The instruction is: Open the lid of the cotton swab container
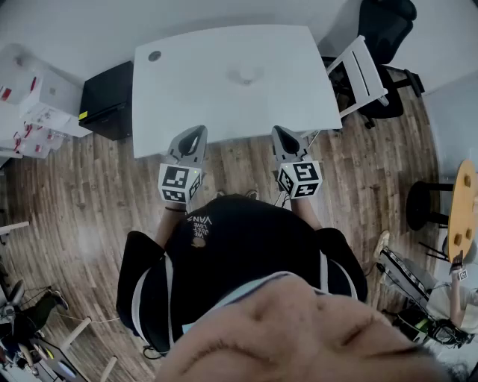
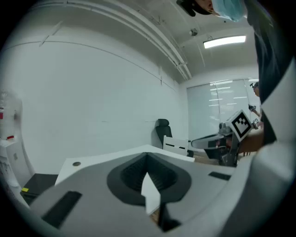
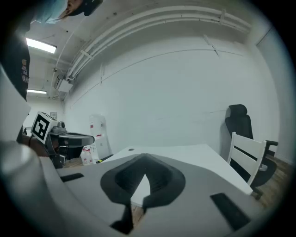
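Observation:
A small pale round container point(image 1: 246, 74), faint against the tabletop, stands near the middle of the white table point(image 1: 187, 89). Its lid cannot be made out from here. My left gripper point(image 1: 196, 134) hovers at the table's near edge, jaws together with nothing between them. My right gripper point(image 1: 281, 134) is level with it, also shut and empty. Both are well short of the container. In the left gripper view the left gripper point(image 2: 147, 159) points over the table point(image 2: 92, 162), and in the right gripper view the right gripper point(image 3: 144, 159) does the same; the container shows in neither.
A grey grommet point(image 1: 154, 56) sits at the table's far left corner. A black cabinet point(image 1: 108, 101) stands left of the table, a white slatted chair point(image 1: 358, 71) and a black office chair point(image 1: 385, 22) to its right. The floor is wood planks point(image 1: 82, 216).

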A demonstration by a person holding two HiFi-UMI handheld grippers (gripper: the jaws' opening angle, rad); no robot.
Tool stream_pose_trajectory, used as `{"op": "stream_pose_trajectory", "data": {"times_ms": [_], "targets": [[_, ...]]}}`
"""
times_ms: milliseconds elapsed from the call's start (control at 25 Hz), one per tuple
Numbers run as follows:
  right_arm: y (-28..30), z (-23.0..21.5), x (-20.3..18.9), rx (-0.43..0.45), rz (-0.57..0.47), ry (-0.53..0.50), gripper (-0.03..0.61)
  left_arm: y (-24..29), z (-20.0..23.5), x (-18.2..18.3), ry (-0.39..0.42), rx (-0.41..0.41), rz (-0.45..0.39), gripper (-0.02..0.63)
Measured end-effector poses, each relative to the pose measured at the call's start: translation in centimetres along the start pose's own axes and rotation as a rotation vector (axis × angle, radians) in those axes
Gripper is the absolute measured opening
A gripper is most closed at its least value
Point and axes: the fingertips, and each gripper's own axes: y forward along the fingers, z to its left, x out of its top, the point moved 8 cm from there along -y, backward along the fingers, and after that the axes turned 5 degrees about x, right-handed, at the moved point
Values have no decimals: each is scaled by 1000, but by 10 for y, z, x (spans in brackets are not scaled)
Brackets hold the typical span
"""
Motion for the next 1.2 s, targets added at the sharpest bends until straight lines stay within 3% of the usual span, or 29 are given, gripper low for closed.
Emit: {"op": "stream_pose_trajectory", "data": {"times_ms": [560, 1200], "targets": [[-7, -27, 6, 42, -58, 18, 12, 15, -14, 3, 1, 40, -9, 16], [4, -60, 3, 119, -39, 5, 14, 38, -33, -2, -25, 120, -1, 17]]}}
